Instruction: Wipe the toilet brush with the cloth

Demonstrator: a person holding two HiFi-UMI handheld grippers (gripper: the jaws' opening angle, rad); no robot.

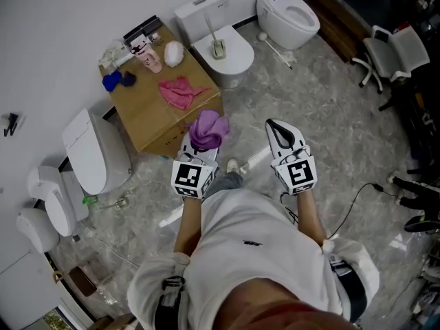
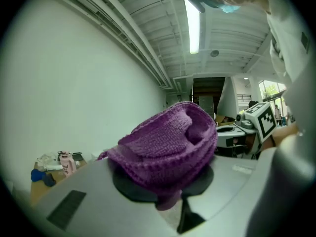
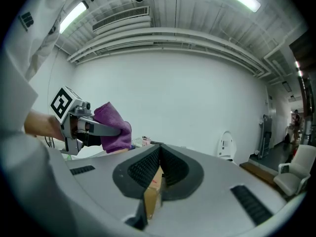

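Note:
My left gripper (image 1: 203, 143) is shut on a bunched purple cloth (image 1: 209, 128), which fills the left gripper view (image 2: 168, 142) and hides the fingertips. My right gripper (image 1: 276, 125) is held beside it to the right, shut, with nothing between its ribbed pads (image 3: 145, 169). The right gripper view also catches the purple cloth (image 3: 113, 128) off to the left. A toilet brush (image 1: 215, 38) stands upright in its holder on a closed white toilet lid (image 1: 237, 57), well beyond both grippers. A second brush (image 1: 275, 48) lies on the floor by the far toilet.
A cardboard box (image 1: 148, 119) just ahead of the left gripper carries a pink cloth (image 1: 180, 91), a blue cloth (image 1: 117, 81) and a pink bottle (image 1: 150, 57). Toilets (image 1: 289, 16) stand at the back and left (image 1: 96, 153). An office chair (image 1: 392, 50) and cables sit on the right.

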